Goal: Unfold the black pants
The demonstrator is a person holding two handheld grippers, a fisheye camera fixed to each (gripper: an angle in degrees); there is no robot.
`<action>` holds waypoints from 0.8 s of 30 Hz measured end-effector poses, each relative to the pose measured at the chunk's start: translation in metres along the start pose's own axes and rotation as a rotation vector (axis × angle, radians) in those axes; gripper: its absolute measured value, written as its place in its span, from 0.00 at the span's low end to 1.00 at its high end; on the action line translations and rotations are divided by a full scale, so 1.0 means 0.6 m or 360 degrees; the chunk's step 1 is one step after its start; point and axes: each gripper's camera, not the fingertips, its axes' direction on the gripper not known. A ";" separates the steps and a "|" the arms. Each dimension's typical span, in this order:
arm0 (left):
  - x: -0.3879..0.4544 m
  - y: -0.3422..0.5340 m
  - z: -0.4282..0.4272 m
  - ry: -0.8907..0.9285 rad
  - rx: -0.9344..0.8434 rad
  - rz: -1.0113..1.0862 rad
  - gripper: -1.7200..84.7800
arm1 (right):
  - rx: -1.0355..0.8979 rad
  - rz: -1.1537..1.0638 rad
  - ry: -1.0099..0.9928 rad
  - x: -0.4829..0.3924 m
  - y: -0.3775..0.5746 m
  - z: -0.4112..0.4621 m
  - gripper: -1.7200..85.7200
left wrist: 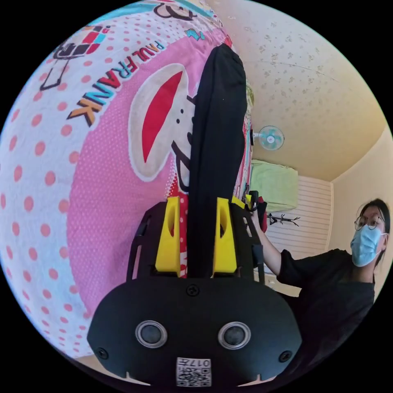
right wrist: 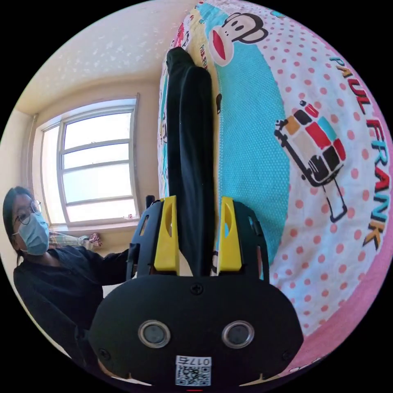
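The black pants (left wrist: 217, 123) lie as a long, narrow, folded band on a cartoon-print bed sheet (left wrist: 102, 184). In the left gripper view the band runs from between the yellow jaws of my left gripper (left wrist: 197, 200) to the far end of the bed, and the jaws are shut on its near end. In the right gripper view the same black pants (right wrist: 188, 135) stretch away over the sheet (right wrist: 327, 204), with my right gripper (right wrist: 199, 200) shut on them. The right gripper (left wrist: 256, 206) also appears in the left gripper view, held in a hand just beside the left one.
A person (left wrist: 327, 278) in a black top and a face mask stands close beside the bed, also seen as the person (right wrist: 45, 278) in the right gripper view. A large window (right wrist: 98, 163) is behind. A wall fan (left wrist: 270, 138) and a green cloth (left wrist: 274, 184) hang on the far wall.
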 end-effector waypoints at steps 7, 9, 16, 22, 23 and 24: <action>-0.035 0.003 0.059 0.0272 -0.0110 -0.0081 0.07 | -0.0224 0.0032 -0.0301 0.101 -0.044 0.091 0.09; -0.018 0.029 0.058 0.0439 -0.0035 -0.0014 0.06 | -0.0148 -0.0019 -0.0333 0.095 -0.021 0.073 0.07; 0.243 0.209 -0.007 0.0855 0.0230 0.0568 0.06 | -0.0049 -0.0489 -0.0500 -0.079 0.107 -0.031 0.04; 0.535 0.362 -0.094 0.0958 0.0419 0.1030 0.06 | -0.0004 -0.1121 -0.0572 -0.328 0.242 -0.154 0.03; 0.589 0.377 -0.107 0.0966 0.0440 0.1113 0.06 | -0.0002 -0.1186 -0.0567 -0.352 0.253 -0.165 0.03; 0.615 0.381 -0.111 0.0972 0.0443 0.1154 0.06 | -0.0014 -0.1322 -0.0555 -0.401 0.272 -0.184 0.03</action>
